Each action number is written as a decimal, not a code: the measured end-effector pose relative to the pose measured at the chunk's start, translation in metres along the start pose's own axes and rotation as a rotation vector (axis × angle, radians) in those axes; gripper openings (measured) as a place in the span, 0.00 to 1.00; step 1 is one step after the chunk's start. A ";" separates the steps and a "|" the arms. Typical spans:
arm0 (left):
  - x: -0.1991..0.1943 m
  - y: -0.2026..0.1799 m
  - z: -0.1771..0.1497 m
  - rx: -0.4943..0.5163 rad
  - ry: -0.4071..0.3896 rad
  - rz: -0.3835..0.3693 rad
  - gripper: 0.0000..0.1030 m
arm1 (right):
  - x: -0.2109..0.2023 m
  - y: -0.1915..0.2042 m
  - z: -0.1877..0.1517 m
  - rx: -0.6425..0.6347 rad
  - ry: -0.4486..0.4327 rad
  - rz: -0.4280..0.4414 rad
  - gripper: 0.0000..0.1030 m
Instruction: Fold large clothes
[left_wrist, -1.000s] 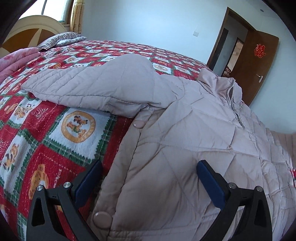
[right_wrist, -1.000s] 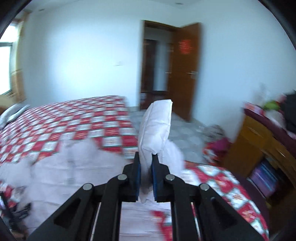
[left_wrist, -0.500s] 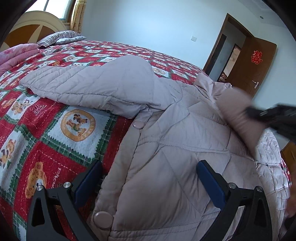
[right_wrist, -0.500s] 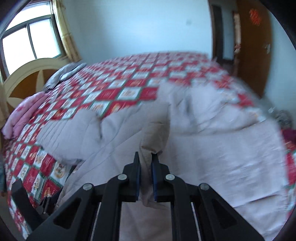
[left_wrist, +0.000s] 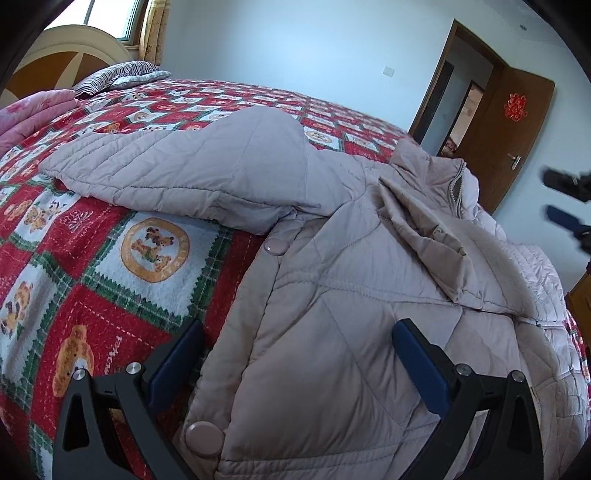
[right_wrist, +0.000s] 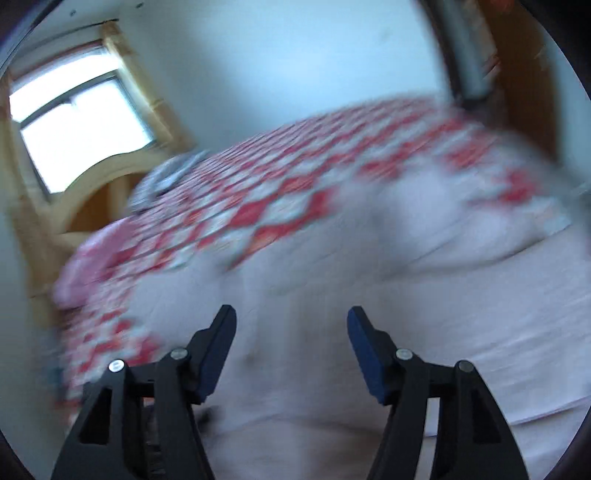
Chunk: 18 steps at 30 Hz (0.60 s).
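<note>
A large pale mauve quilted padded coat (left_wrist: 332, 314) lies spread on the bed, over a red-and-white checked bedspread printed with bears (left_wrist: 110, 258), one sleeve (left_wrist: 177, 173) stretched out toward the headboard and the other laid across the chest. The left hand-held gripper (left_wrist: 295, 354) hovers wide open over the front placket near the hem, pads clear of the cloth. The right hand-held gripper (right_wrist: 291, 343) has just been opening; its jaws stand apart with nothing between them (that view is blurred). The coat is judged soft, bulky and light, its shell somewhat slippery, so it may spring back from a fold; the sleeve cuff or hem corners look the soundest holds. No containers are seen.
</note>
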<state>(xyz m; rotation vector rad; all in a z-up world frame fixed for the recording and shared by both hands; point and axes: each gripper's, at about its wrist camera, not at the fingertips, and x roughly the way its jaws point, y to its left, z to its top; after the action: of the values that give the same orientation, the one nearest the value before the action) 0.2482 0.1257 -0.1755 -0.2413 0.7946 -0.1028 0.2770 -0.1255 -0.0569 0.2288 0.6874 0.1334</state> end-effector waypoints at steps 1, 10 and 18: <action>-0.002 -0.003 0.003 0.014 0.010 0.003 0.99 | -0.005 -0.015 0.004 0.014 -0.024 -0.078 0.38; -0.025 -0.091 0.061 0.200 -0.159 0.047 0.99 | 0.038 -0.143 -0.051 0.337 0.090 -0.353 0.31; 0.071 -0.085 0.047 0.180 0.042 0.288 0.99 | 0.044 -0.119 -0.065 0.201 0.062 -0.422 0.39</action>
<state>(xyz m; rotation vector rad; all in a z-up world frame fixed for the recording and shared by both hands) 0.3314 0.0391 -0.1713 0.0467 0.8484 0.0920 0.2743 -0.2208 -0.1624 0.2681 0.7977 -0.3342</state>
